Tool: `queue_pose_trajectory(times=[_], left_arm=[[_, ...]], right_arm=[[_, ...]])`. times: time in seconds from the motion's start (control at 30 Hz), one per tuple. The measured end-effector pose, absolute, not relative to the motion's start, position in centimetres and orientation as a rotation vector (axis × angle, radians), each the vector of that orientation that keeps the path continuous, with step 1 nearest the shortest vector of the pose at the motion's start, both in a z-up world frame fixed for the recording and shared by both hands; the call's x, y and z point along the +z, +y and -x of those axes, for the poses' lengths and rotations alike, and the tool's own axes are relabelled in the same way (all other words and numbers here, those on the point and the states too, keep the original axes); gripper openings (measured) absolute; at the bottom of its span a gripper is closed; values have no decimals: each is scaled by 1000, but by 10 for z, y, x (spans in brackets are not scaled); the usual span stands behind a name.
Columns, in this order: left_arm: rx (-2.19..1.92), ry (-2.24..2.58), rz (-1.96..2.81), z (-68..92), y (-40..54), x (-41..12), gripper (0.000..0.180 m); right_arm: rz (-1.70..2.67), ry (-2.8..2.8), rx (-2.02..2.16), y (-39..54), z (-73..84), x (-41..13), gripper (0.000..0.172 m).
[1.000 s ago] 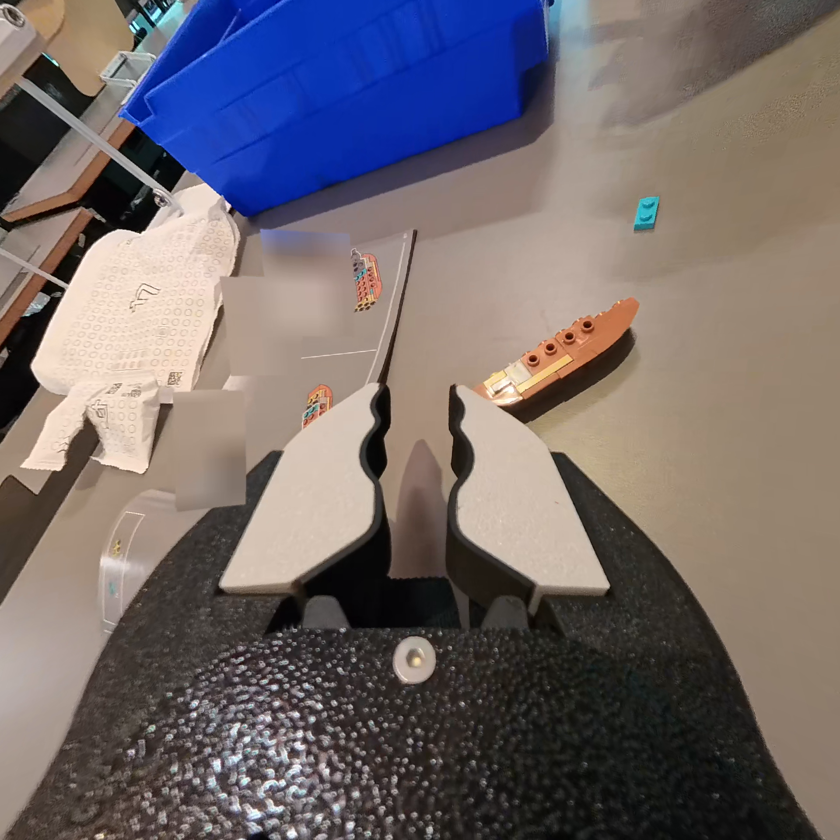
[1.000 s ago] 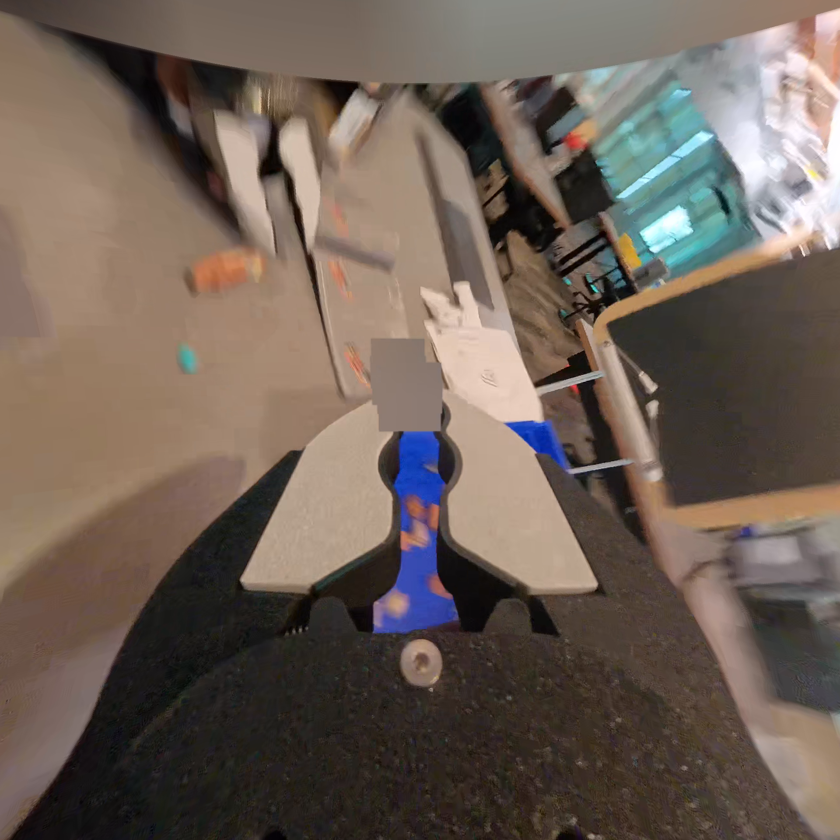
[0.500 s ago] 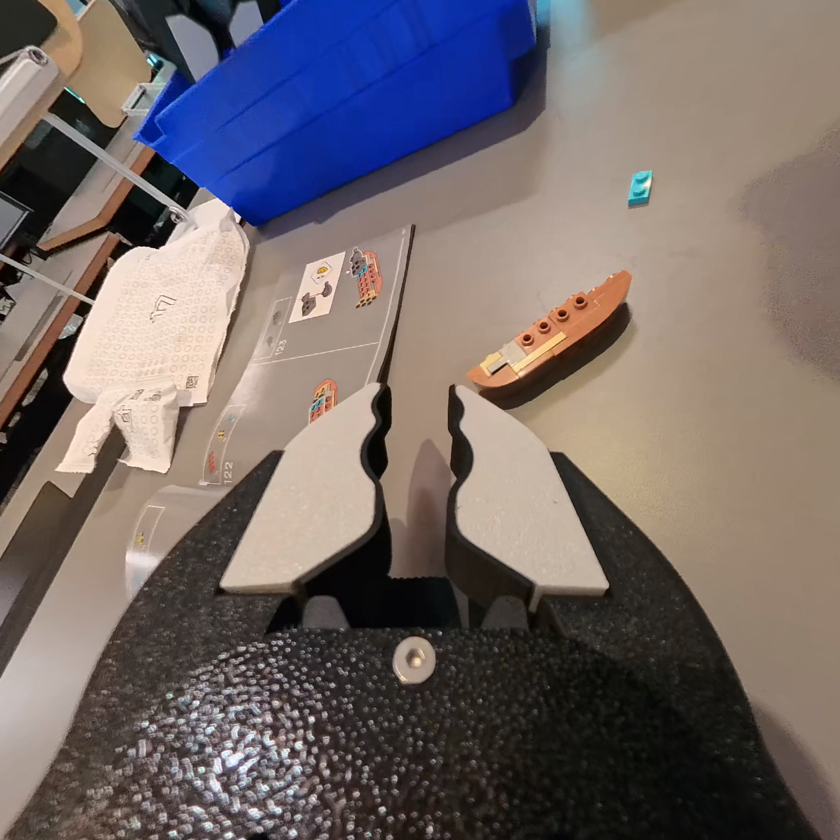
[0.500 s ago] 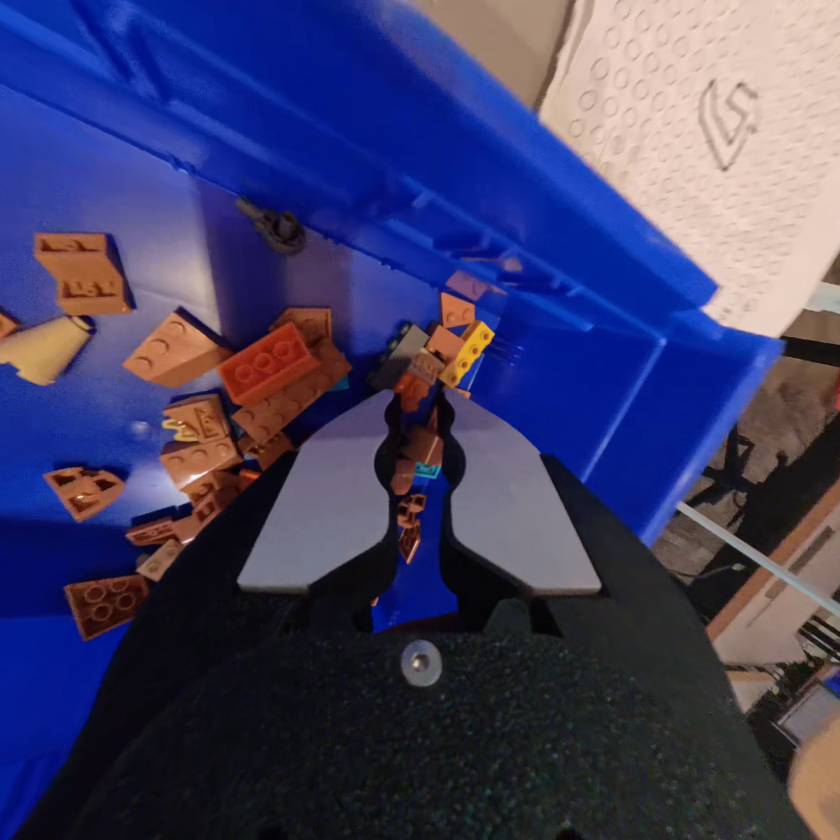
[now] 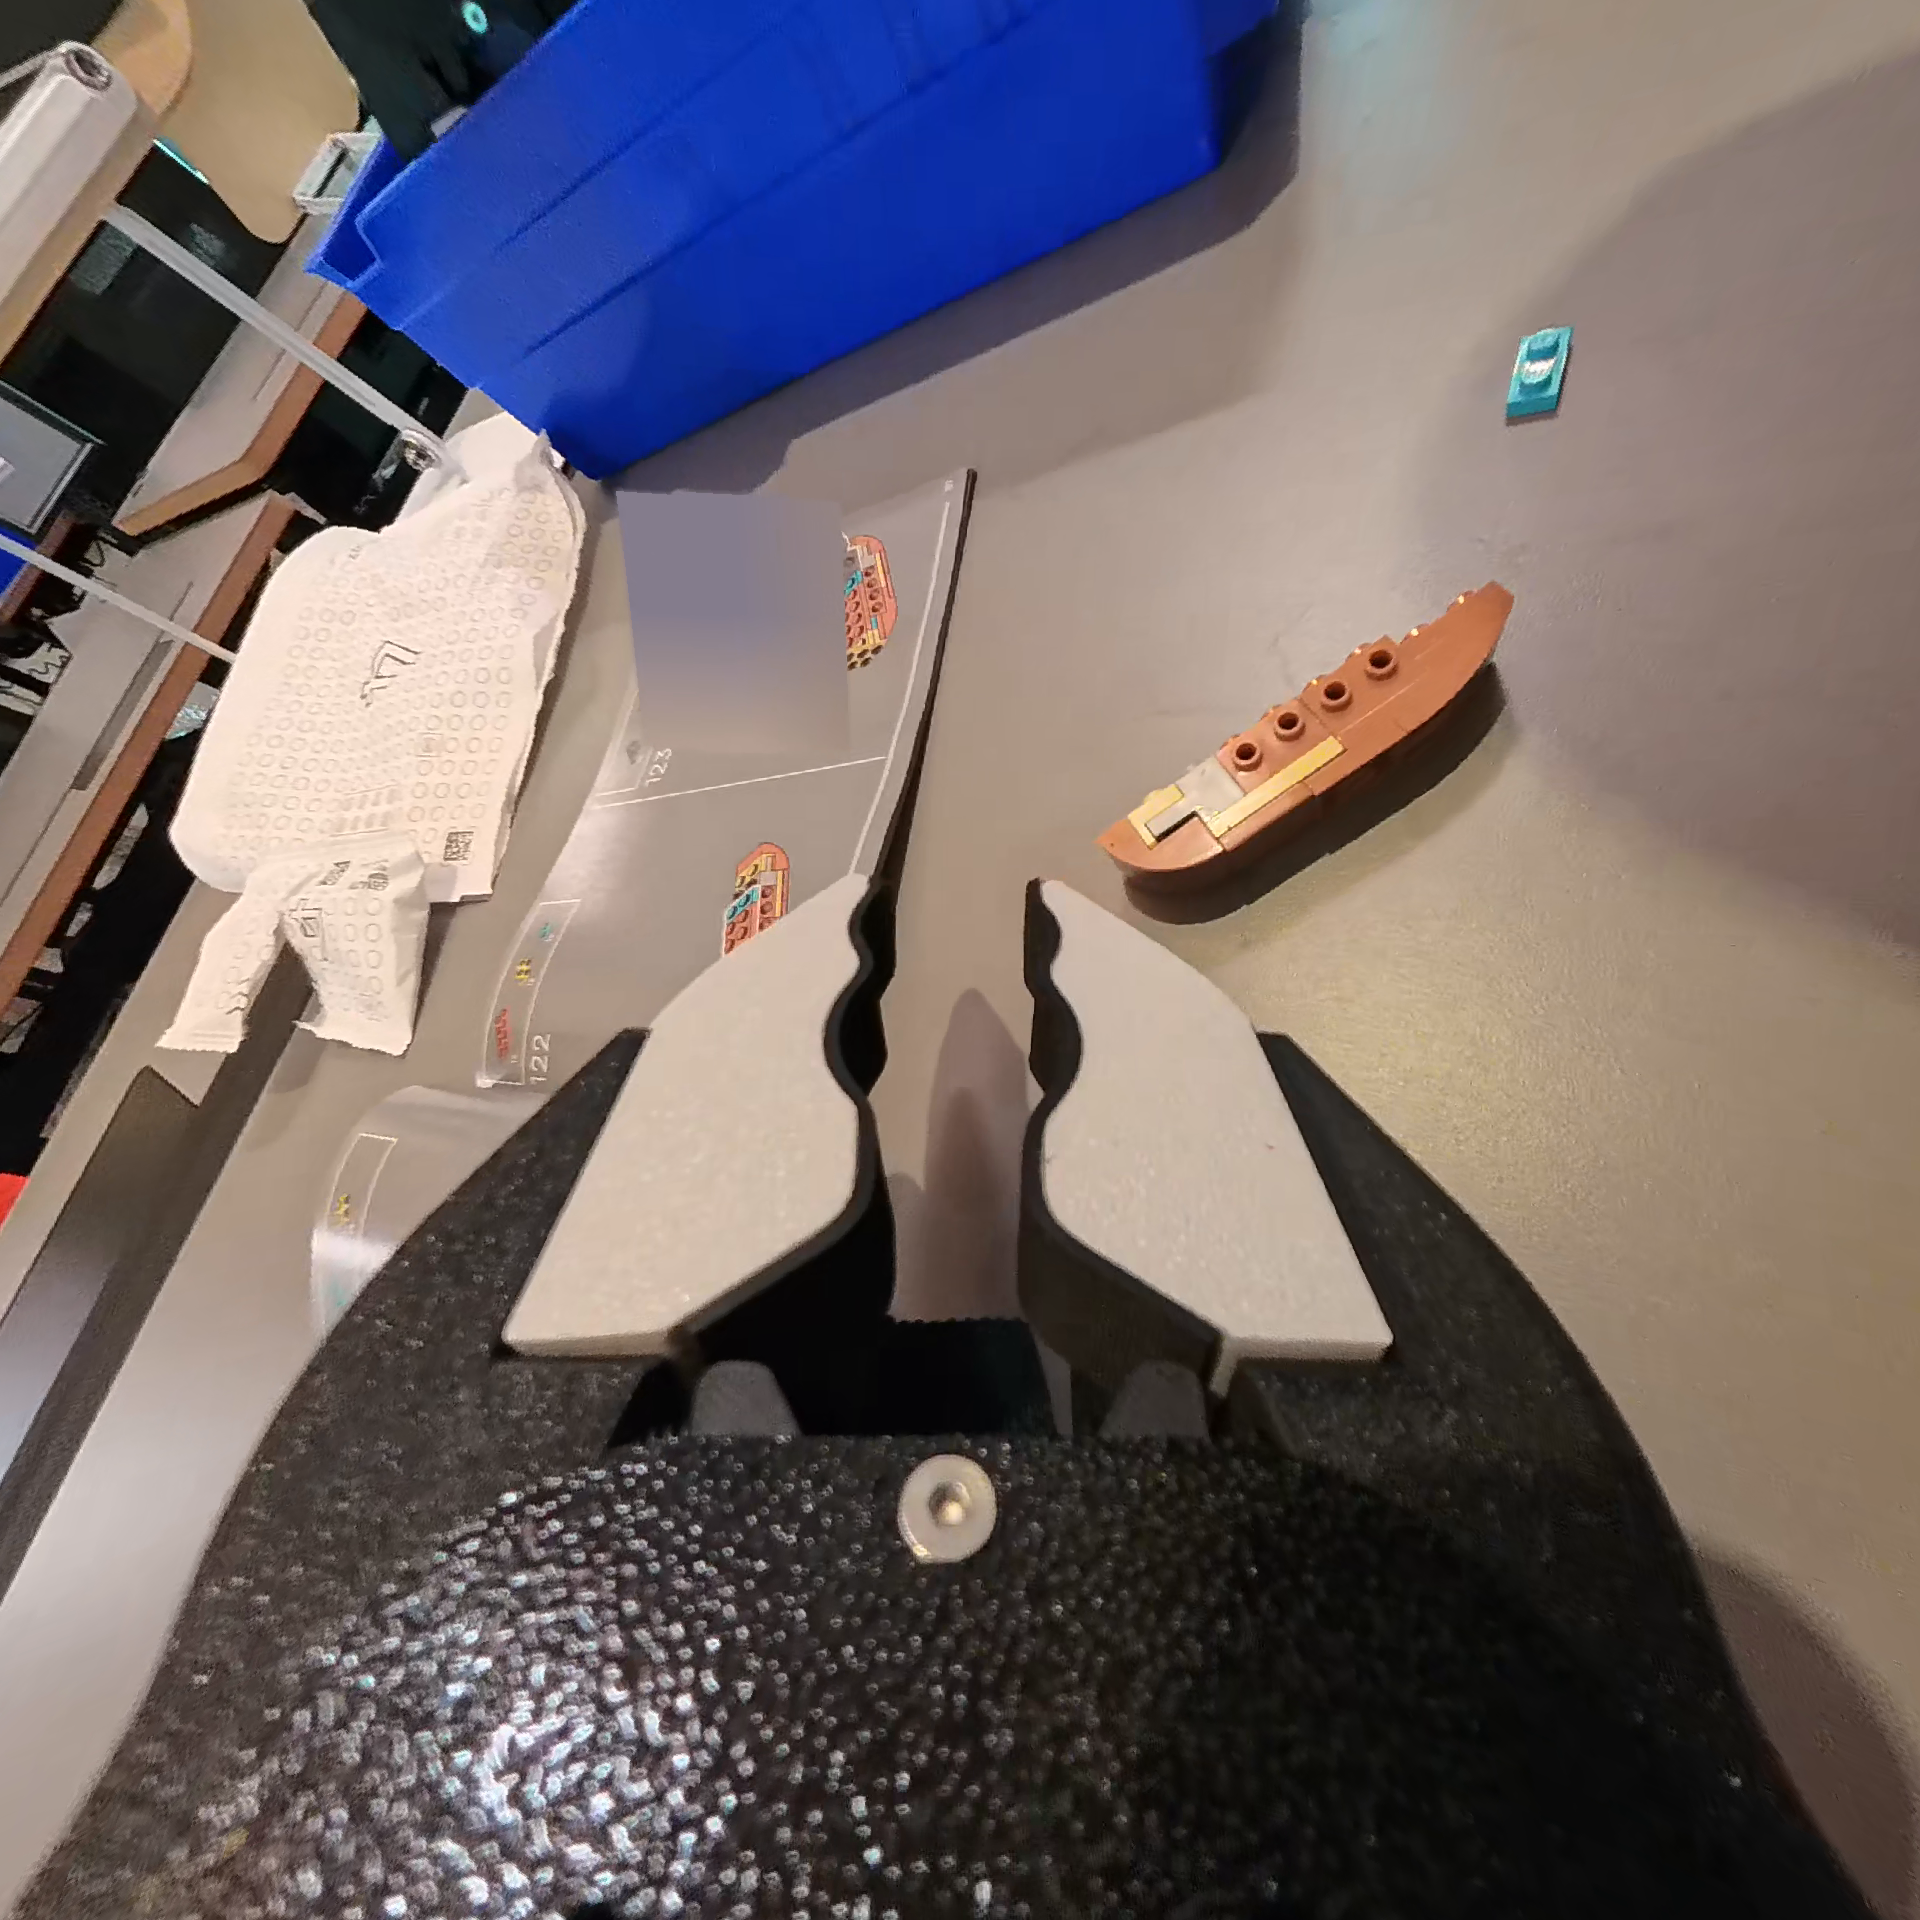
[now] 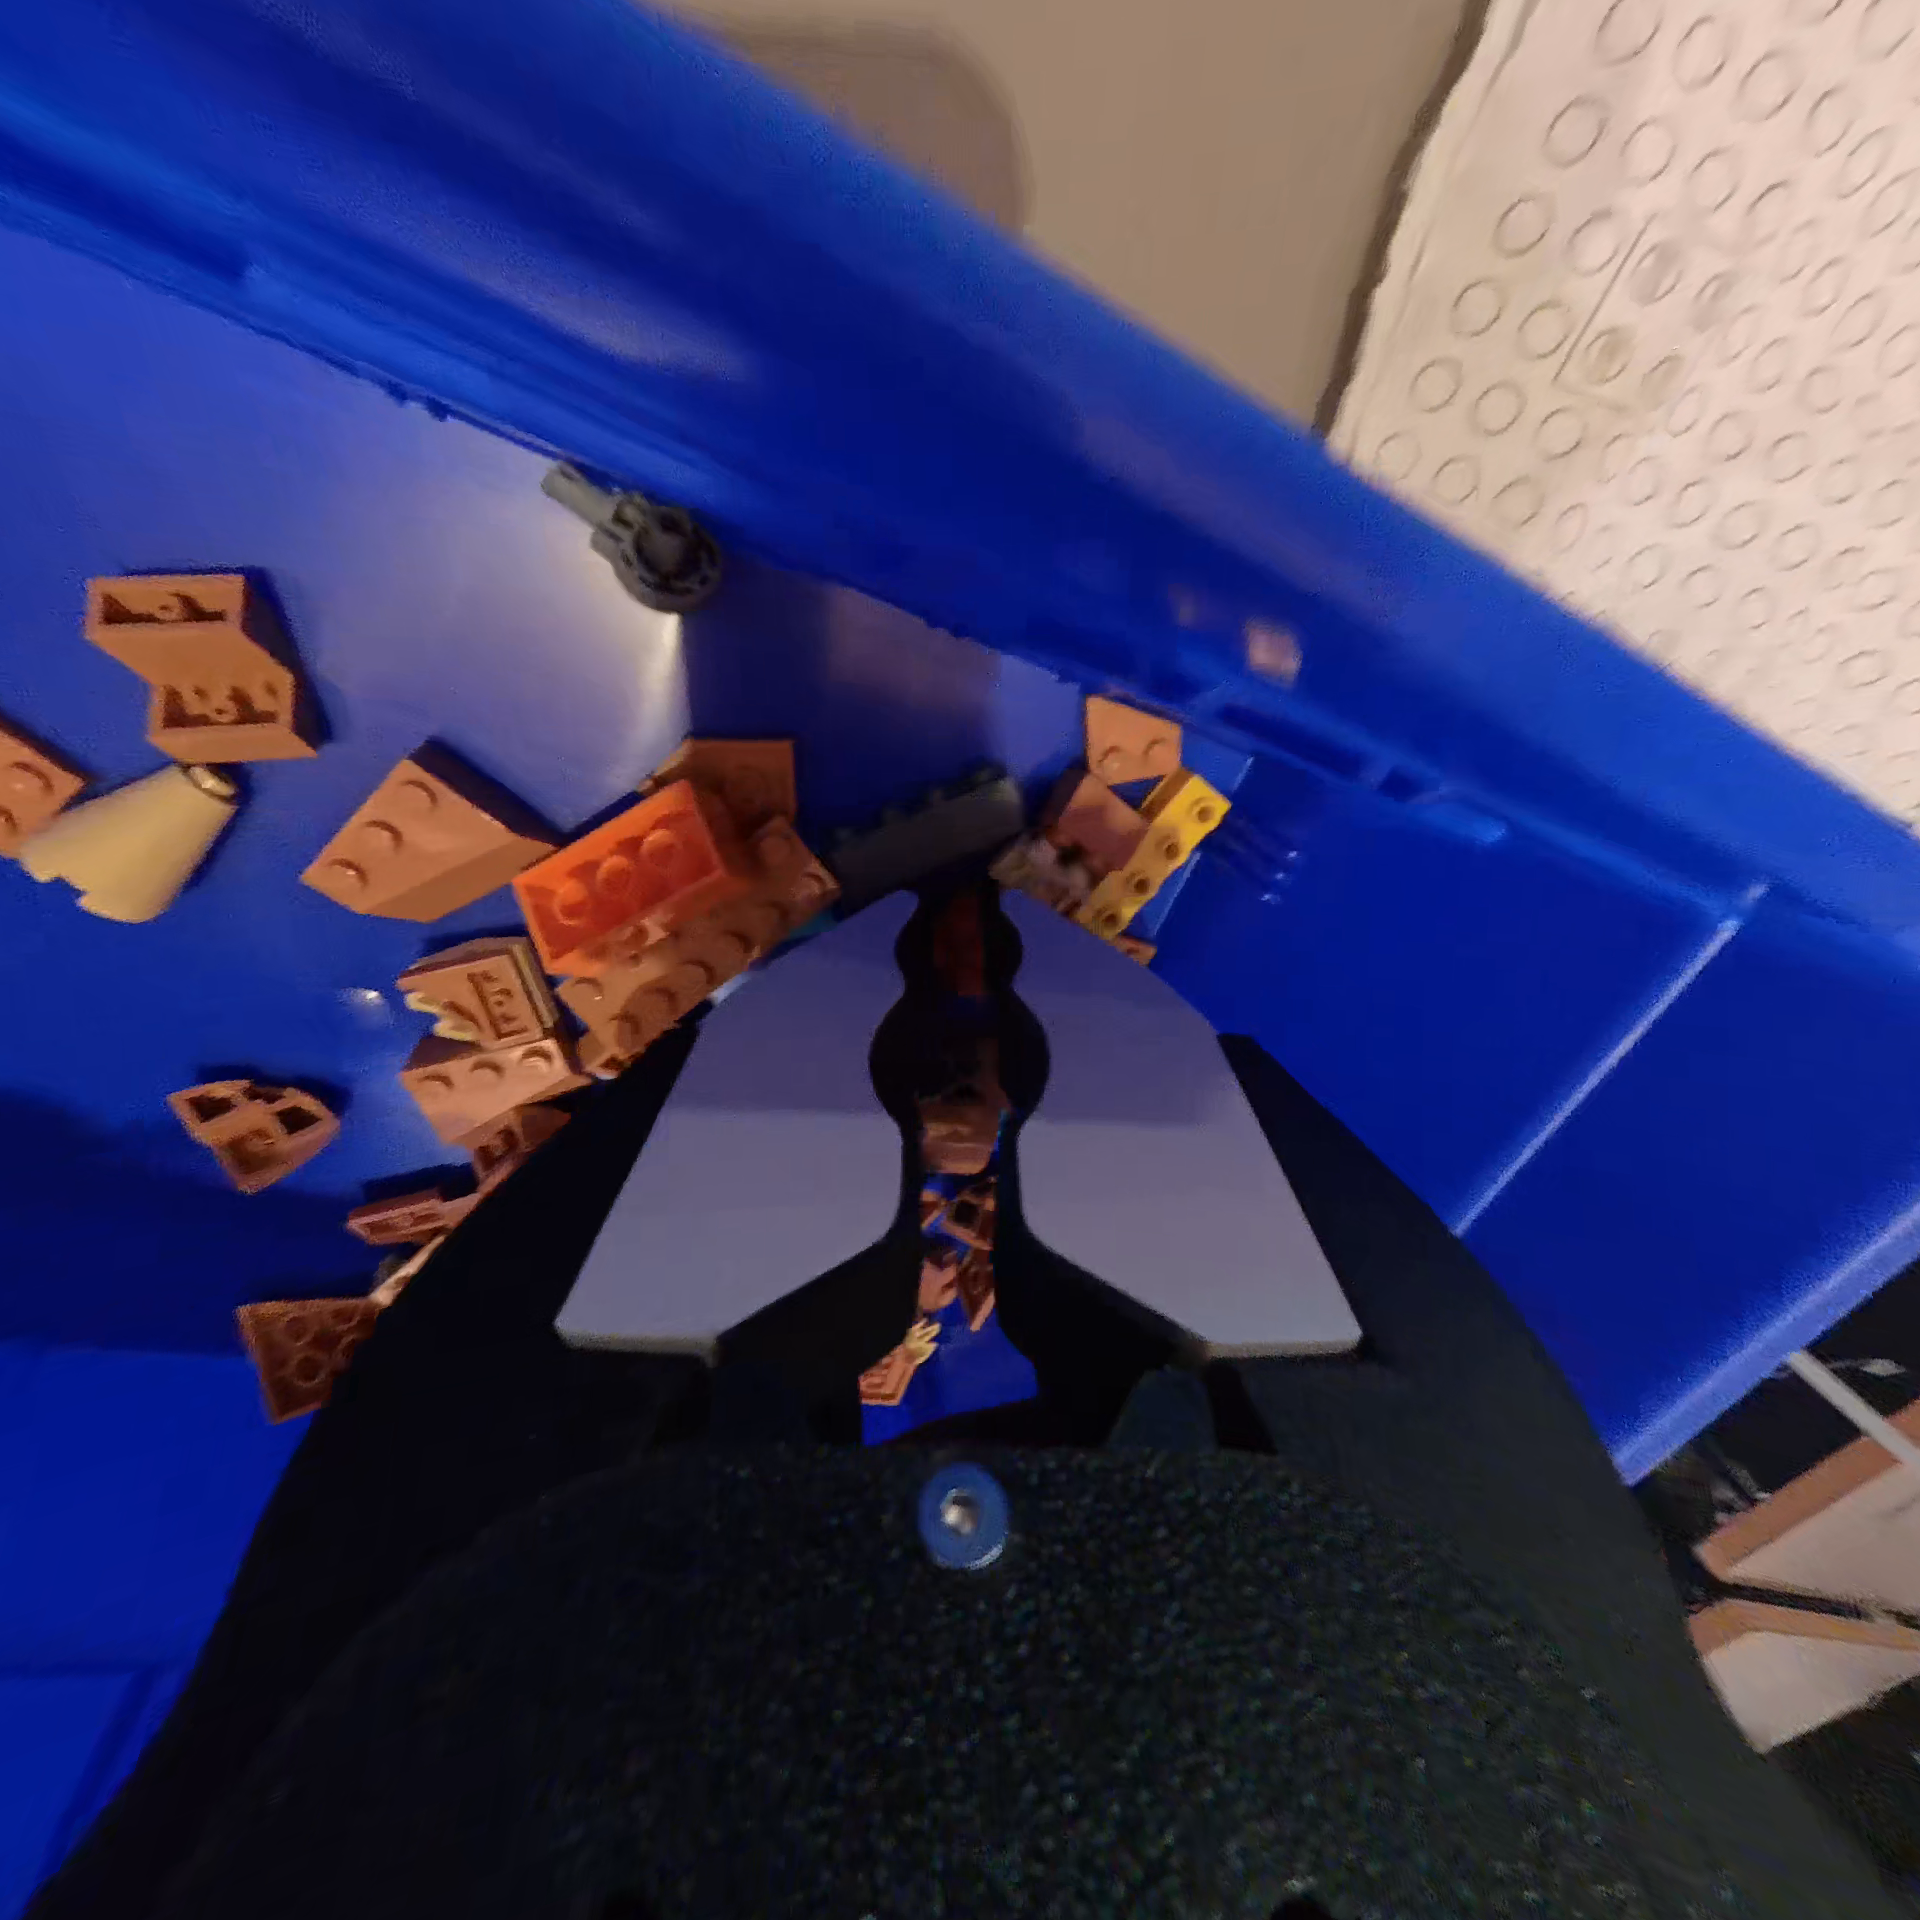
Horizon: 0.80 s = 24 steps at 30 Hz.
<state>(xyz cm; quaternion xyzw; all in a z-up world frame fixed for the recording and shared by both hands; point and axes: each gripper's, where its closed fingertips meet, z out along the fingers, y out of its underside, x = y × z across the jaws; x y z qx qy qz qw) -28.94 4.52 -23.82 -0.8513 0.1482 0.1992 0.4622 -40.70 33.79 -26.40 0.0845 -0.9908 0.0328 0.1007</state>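
Bricks crowd the right tool's tips — perhaps touching.

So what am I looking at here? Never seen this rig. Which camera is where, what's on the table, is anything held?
No robot arm: a person holds a two-finger tool in each hand, and each tool carries a wide-angle camera looking forward along its fingers.

Left wrist view: the left tool is over a grey table, fingers apart with only bare table between them. Nearby lie a brown brick boat, a small teal plate, an open instruction booklet, a torn white paper bag and a blue bin.

Right wrist view: the right tool reaches into that bin, its tips in a pile of loose bricks, mostly brown, one orange, one yellow, one dark grey. Its fingers are nearly together; the picture is too dark and blurred there to tell whether they grip a brick.
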Motion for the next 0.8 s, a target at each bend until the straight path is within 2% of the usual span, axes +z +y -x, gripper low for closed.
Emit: queue_pose_trajectory(times=[0.27, 0.47, 0.67, 0.8], left_arm=[[495, 384, 2116, 289, 46, -242, 23], [498, 388, 2113, 288, 46, -242, 23], [498, 388, 2113, 288, 46, -242, 23], [499, 389, 2113, 288, 46, -242, 23]], right_arm=[[-62, -2885, 130, 340, 417, -255, 10], [-101, -2854, 147, 334, 421, -258, 11], [-38, -2936, 154, 333, 412, -262, 20], [-35, -2917, 114, 334, 415, -262, 17]])
